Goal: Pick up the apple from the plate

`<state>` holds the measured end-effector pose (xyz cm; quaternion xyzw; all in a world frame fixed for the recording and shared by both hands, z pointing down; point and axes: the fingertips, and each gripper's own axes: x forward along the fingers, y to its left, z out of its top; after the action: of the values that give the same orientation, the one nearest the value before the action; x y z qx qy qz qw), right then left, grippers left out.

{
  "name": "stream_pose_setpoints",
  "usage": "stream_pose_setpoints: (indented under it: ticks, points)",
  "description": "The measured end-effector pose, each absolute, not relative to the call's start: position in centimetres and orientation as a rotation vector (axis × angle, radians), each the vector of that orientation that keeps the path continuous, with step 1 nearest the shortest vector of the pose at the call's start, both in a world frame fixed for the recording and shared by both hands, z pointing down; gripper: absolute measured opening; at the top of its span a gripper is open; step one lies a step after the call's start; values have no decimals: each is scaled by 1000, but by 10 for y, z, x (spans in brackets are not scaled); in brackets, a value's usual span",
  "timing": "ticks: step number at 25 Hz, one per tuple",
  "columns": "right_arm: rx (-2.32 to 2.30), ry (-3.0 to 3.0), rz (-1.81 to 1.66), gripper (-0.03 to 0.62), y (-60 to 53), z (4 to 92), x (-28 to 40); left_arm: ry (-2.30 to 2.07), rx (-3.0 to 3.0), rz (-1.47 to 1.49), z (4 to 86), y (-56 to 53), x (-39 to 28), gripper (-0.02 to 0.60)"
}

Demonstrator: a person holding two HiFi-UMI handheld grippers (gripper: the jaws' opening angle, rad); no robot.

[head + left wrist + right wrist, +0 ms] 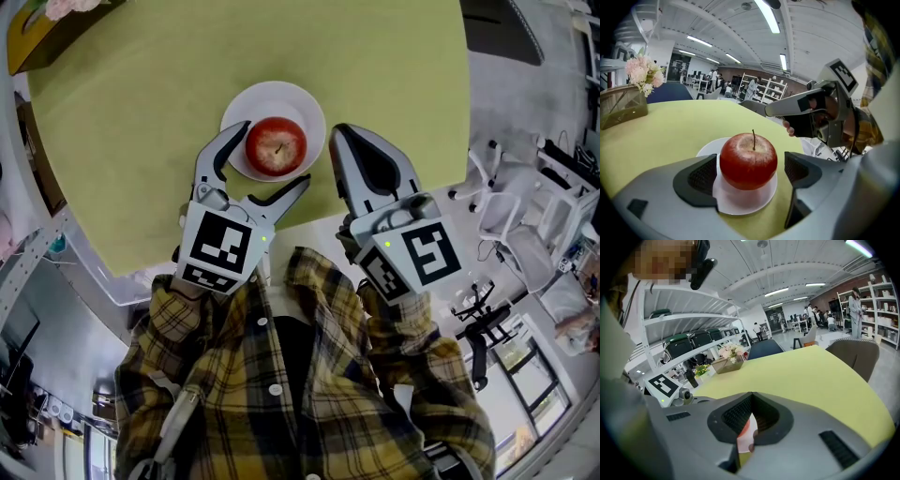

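Observation:
A red apple (276, 145) with a short stem stands upright on a small white plate (281, 91) near the front edge of the green table (131, 141). My left gripper (272, 157) is open and its jaws stand on either side of the apple. In the left gripper view the apple (748, 161) sits between the dark pads (702, 176): the left pad is very close to it and a gap shows at the right pad. The plate (707, 148) lies beneath it. My right gripper (339, 139) is shut and empty, just right of the plate, with its jaws (750, 416) pressed together.
A basket of pink flowers (628, 101) stands at the table's far left corner. The table's front edge (309, 220) runs just behind both grippers. White chairs (511, 220) stand on the floor to the right. Shelving and people are far off in the room.

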<state>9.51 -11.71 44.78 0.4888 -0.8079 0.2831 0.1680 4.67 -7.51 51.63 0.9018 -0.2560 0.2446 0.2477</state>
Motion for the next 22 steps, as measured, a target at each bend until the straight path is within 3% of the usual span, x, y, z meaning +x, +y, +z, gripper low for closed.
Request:
stream_pose_setpoints:
  ticks: [17, 22]
  points:
    - [1386, -2290, 826, -4, -117, 455, 99, -725, 2472, 725, 524, -80, 43, 431]
    - [1390, -2292, 828, -3, -117, 453, 101, -714, 2485, 732, 520, -80, 46, 399]
